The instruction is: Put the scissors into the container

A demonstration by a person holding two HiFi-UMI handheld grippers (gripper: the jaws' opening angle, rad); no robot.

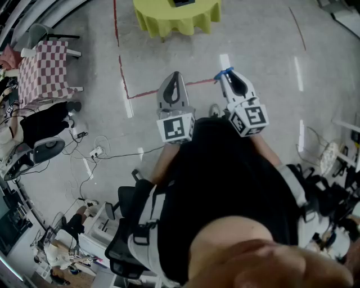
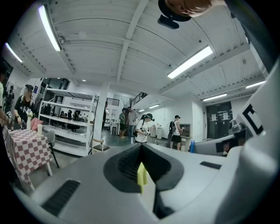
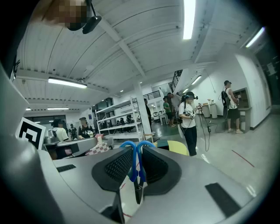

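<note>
The scissors have blue loop handles, and my right gripper is shut on them, handles sticking out past the jaws and the dark blades pointing back between them. In the head view the blue handles show at the tip of the right gripper, held in front of the person's body. The left gripper is beside it, shut with nothing in it. Through the slit of the left gripper only a yellow sliver of the far table shows. No container is clearly in view.
A round table with a yellow cloth stands ahead, a dark object on it. A red-checked table and chairs are at the left. Red tape lines and cables cross the grey floor. People stand farther off.
</note>
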